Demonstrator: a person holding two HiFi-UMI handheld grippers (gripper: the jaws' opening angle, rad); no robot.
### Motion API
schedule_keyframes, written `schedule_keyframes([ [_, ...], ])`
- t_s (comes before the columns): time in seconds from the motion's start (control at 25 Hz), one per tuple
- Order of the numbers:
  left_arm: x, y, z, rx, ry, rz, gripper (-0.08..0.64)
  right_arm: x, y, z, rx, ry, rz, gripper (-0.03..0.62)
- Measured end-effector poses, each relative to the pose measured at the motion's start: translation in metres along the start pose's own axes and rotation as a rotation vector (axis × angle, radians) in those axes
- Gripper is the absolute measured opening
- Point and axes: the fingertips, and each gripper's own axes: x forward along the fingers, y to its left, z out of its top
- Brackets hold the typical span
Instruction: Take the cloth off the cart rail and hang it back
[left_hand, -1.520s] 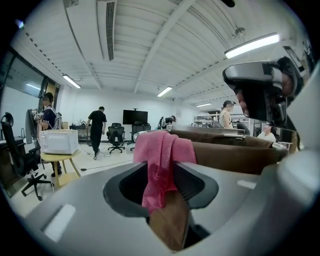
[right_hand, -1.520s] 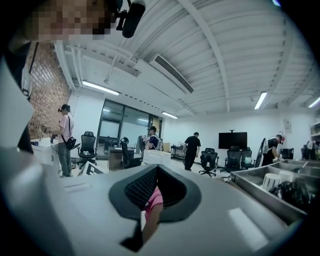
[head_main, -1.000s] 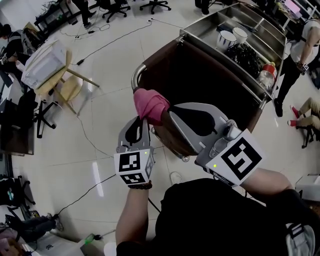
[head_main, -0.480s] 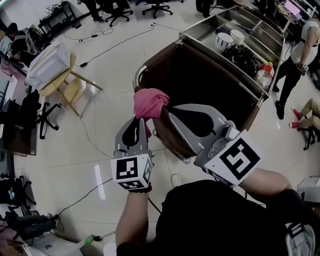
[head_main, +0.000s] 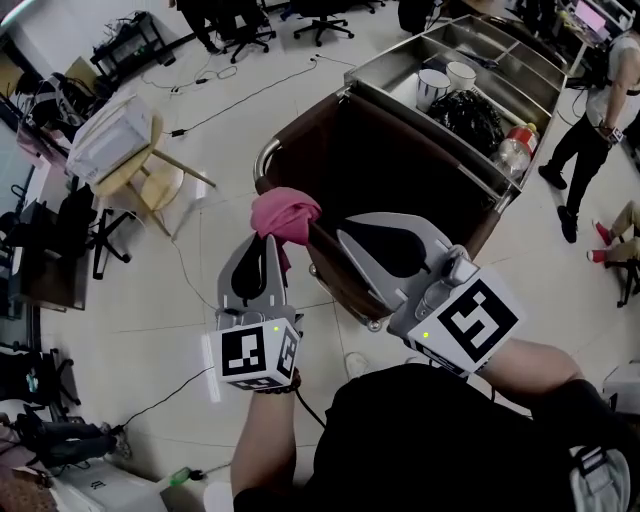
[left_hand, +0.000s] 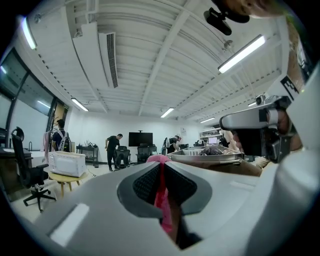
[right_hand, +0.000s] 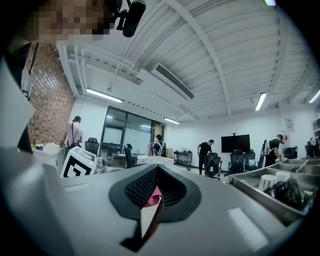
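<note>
A pink cloth (head_main: 285, 215) hangs bunched between my two grippers, above the near end of the brown cart (head_main: 390, 150) and beside its curved metal rail (head_main: 266, 152). My left gripper (head_main: 270, 245) is shut on the cloth's lower left part; its jaws have just been closing, with the cloth between them. In the left gripper view the cloth (left_hand: 162, 197) fills the slit between the jaws of that gripper (left_hand: 161, 165). My right gripper (head_main: 325, 232) is shut on the cloth from the right. A pink fold (right_hand: 152, 196) shows between the pads of the right gripper (right_hand: 157, 170).
The cart's steel top tray (head_main: 400, 75) carries two cups (head_main: 432, 88), a black bag (head_main: 466, 115) and a bottle (head_main: 512, 152). A chair with a white box (head_main: 110, 140) stands at the left, with cables across the floor. A person (head_main: 600, 110) stands at the right.
Both grippers have risen with the pink cloth and shifted slightly left in the head view. The left gripper looms larger and closer to the camera.
</note>
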Motion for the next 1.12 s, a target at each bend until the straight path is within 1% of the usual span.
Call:
schedule_keyframes([
  [0.08, -0.004, -0.012, 0.012, 0.012, -0.015, 0.009, 0.023, -0.015, -0.001, 0.003, 0.019, 0.009, -0.001, 0.000],
  [0.16, -0.008, -0.029, 0.022, 0.023, -0.029, 0.018, 0.024, -0.034, -0.003, 0.001, 0.061, 0.043, -0.004, 0.000],
  [0.28, -0.014, -0.059, 0.038, 0.041, -0.043, 0.036, 0.023, -0.065, -0.009, 0.008, 0.063, 0.018, 0.008, 0.000],
  [0.36, -0.020, -0.080, 0.051, 0.057, -0.053, 0.048, 0.023, -0.087, -0.012, 0.019, 0.047, -0.017, 0.021, 0.000],
  [0.44, -0.027, -0.100, 0.064, 0.074, -0.065, 0.060, 0.024, -0.110, -0.013, 0.020, 0.105, 0.025, 0.021, 0.000],
  [0.48, -0.030, -0.111, 0.070, 0.084, -0.072, 0.066, 0.023, -0.119, -0.015, 0.023, 0.110, 0.016, 0.027, 0.000],
  [0.56, -0.036, -0.132, 0.081, 0.104, -0.090, 0.076, 0.023, -0.136, -0.020, 0.036, 0.050, -0.076, 0.055, 0.000],
  [0.64, -0.043, -0.152, 0.094, 0.120, -0.108, 0.086, 0.023, -0.154, -0.022, 0.042, 0.032, -0.111, 0.073, 0.000],
  [0.72, -0.052, -0.171, 0.108, 0.132, -0.126, 0.096, 0.023, -0.172, -0.021, 0.042, 0.042, -0.109, 0.083, 0.000],
  [0.84, -0.065, -0.205, 0.122, 0.148, -0.148, 0.104, 0.023, -0.203, -0.020, 0.038, 0.097, -0.059, 0.091, 0.000],
  [0.96, -0.077, -0.233, 0.135, 0.166, -0.169, 0.101, 0.023, -0.224, -0.022, 0.045, 0.064, -0.117, 0.103, 0.000],
  [1.12, -0.094, -0.245, 0.153, 0.173, -0.191, 0.090, 0.023, -0.232, -0.013, 0.055, 0.062, -0.116, 0.097, 0.000],
])
